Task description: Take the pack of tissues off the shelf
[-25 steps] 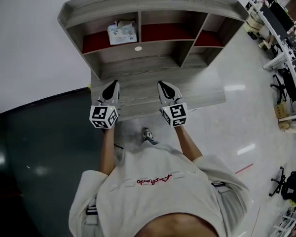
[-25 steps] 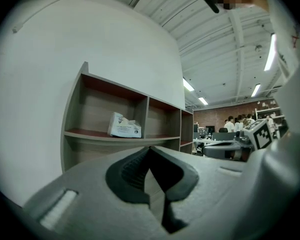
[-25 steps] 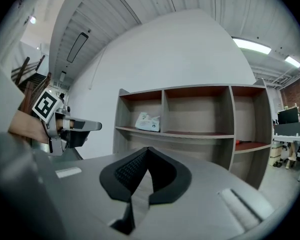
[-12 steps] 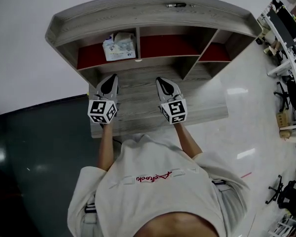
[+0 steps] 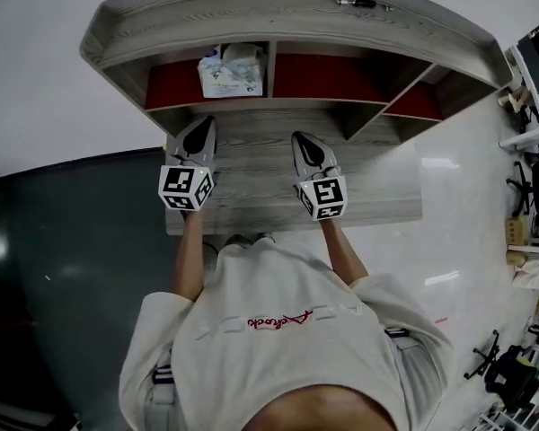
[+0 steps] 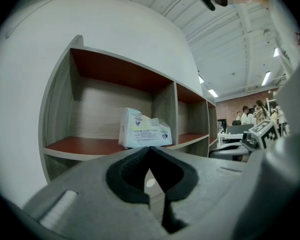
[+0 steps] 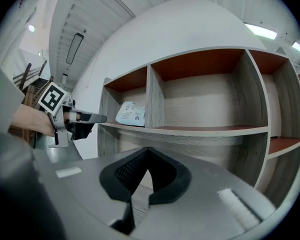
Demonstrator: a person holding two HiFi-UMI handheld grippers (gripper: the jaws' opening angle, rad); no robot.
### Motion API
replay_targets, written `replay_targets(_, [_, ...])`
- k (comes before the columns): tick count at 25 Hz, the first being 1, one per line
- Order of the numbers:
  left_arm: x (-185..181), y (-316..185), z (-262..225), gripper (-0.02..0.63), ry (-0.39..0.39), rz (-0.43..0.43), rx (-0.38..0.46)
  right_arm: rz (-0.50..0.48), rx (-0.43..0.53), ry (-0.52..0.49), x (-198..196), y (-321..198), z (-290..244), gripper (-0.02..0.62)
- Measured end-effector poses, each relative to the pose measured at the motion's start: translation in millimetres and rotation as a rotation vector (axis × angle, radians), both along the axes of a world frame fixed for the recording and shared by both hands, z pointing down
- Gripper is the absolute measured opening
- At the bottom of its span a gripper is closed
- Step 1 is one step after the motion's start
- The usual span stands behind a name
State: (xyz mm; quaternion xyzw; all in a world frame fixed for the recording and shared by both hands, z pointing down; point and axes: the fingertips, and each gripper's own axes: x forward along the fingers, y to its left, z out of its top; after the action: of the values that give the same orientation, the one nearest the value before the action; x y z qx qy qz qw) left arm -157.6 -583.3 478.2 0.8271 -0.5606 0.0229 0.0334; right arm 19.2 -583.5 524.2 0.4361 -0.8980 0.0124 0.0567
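Observation:
The pack of tissues (image 5: 231, 70), white with pale print, stands in the left compartment of the wooden shelf (image 5: 278, 25), against its divider. My left gripper (image 5: 202, 128) hovers over the desk just below and in front of that compartment, jaws shut and empty. In the left gripper view the pack (image 6: 144, 129) lies straight ahead above my shut jaw tips (image 6: 150, 148). My right gripper (image 5: 303, 142) is alongside, under the middle compartment, shut and empty too. The right gripper view has the pack (image 7: 131, 114) at left, beyond the left gripper (image 7: 85, 118).
The shelf sits on a grey wooden desk (image 5: 251, 191). Its middle and right compartments hold nothing. A dark pen-like object (image 5: 355, 3) lies on the shelf top. Dark flooring (image 5: 72, 241) is at left, office furniture (image 5: 530, 133) at right, and people (image 6: 250, 115) far off.
Both grippers have come forward over the desk toward the shelf, and the shelf now looks nearer. Both sets of jaws stay shut and empty.

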Motion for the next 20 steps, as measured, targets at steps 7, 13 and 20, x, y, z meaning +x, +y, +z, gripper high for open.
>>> replay_targets(7, [-13.7, -5.9, 0.4, 0.000, 0.008, -0.003, -0.009, 0.023, -0.016, 0.014, -3.1, 0.7, 4.3, 0.006])
replay_targets(13, [-22.3, -14.1, 0.7, 0.000, 0.027, 0.012, -0.017, 0.048, -0.049, 0.033, -10.6, 15.3, 16.8, 0.006])
replay_targets(20, [-24.2, -25.1, -16.0, 0.006, 0.031, 0.008, 0.008, 0.068, -0.076, 0.047, -14.2, 34.2, 29.0, 0.006])
